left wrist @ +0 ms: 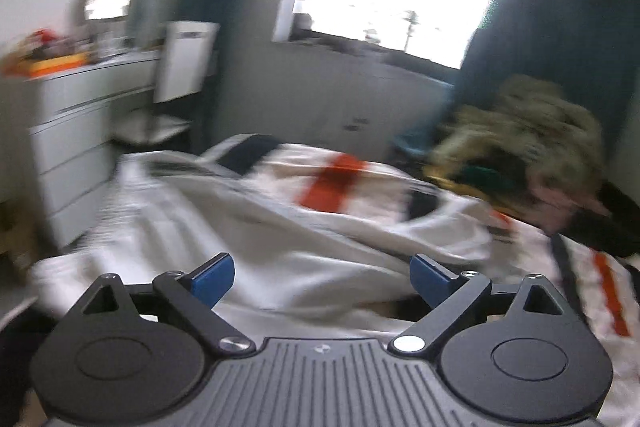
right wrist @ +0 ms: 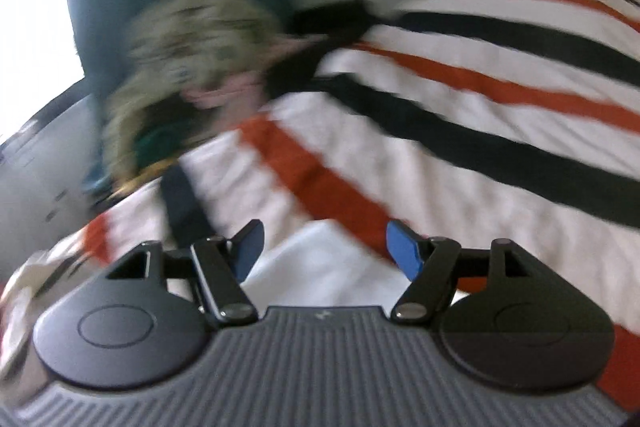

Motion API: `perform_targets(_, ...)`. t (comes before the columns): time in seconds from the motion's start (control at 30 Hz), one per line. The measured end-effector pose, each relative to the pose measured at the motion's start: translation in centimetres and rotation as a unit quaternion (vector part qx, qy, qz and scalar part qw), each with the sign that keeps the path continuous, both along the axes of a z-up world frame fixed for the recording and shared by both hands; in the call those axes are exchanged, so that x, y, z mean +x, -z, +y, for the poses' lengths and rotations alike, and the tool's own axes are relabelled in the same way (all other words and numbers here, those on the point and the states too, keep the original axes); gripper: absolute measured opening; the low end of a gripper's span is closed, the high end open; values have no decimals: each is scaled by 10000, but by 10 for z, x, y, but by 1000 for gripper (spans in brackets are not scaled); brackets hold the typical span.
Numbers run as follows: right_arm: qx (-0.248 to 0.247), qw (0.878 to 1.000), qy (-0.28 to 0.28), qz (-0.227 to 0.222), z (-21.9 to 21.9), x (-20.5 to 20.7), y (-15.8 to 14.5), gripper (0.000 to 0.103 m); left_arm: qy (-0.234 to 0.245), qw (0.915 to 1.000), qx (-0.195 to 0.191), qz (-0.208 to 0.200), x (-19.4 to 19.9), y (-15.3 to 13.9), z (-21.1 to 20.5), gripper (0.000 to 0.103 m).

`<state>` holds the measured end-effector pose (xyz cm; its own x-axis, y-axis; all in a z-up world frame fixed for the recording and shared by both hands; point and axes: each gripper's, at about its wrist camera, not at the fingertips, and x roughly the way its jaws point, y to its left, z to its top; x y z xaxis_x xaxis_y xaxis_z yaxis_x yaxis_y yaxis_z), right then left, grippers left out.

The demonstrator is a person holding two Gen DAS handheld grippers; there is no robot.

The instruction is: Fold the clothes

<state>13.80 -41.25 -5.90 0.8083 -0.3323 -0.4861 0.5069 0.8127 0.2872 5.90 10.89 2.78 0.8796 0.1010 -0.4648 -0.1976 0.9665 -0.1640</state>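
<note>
Both tools empty above the bed, white garment lying loose under them.

From my left wrist view, a white dresser (left wrist: 80, 131) stands at the far left, then the crumpled white garment (left wrist: 240, 211) spreads over the striped bedspread (left wrist: 336, 183), with a pile of clothes (left wrist: 520, 131) heaped at the right. My left tool (left wrist: 322, 277) is spread wide with nothing between its blue fingers (left wrist: 212, 277). In the right view the pile (right wrist: 192, 47) sits left, the bedspread (right wrist: 460, 115) runs right, and my right tool (right wrist: 324, 253) is moderately wide, also empty, over a white corner of the garment (right wrist: 316, 259). Both views are smeared, so I judge the risk is regrasping blind: I could pinch bedspread along with the garment, or catch a single layer and pull the fold apart.
</note>
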Motion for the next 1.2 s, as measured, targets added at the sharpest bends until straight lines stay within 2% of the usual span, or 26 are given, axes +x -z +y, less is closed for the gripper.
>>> perform_targets(0.1, -224, 9958, -863, -227, 40, -2, -10, 70, 404, 9989, 209, -65, 15, 13, -42, 96)
perform_targets(0.2, -391, 9856, -1585, -449, 79, -8, -14, 70, 691, 9970, 269, -213, 28, 29, -71, 98)
perform_targets(0.3, -551, 9735, -2160, -507, 110, -9, -11, 70, 889, 9952, 224, -333, 35, 58, -84, 99)
perform_targets(0.4, -707, 9640, -2509, -519, 130, -7, -11, 70, 916, 9953, 216, -219, 43, 88, -88, 99)
perform_targets(0.53, -801, 9608, -2601, -523, 139, -1, -8, 70, 838, 9961, 251, -92, 54, 109, -84, 99)
perform_targets(0.73, -898, 9613, -2550, -533, 143, 13, 2, 70, 666, 9974, 282, 52, 61, 122, -78, 99)
perform_targets(0.83, -1160, 9614, -2459, -429, 151, 17, 11, 70, 688, 9970, 332, 113, 60, 124, -79, 99)
perform_targets(0.9, -1408, 9545, -2613, -294, 158, 21, 13, 70, 733, 9964, 407, 147, 61, 126, -82, 99)
perform_targets(1.03, -1419, 9482, -2812, -400, 162, 20, -11, 70, 801, 9943, 698, 107, 57, 127, -89, 99)
perform_targets(1.13, -1698, 9390, -2961, -411, 171, 22, -35, 70, 804, 9930, 863, 89, 51, 126, -91, 99)
perform_targets(1.2, -1561, 9427, -2904, -513, 169, 23, -52, 70, 779, 9926, 932, 22, 47, 124, -90, 99)
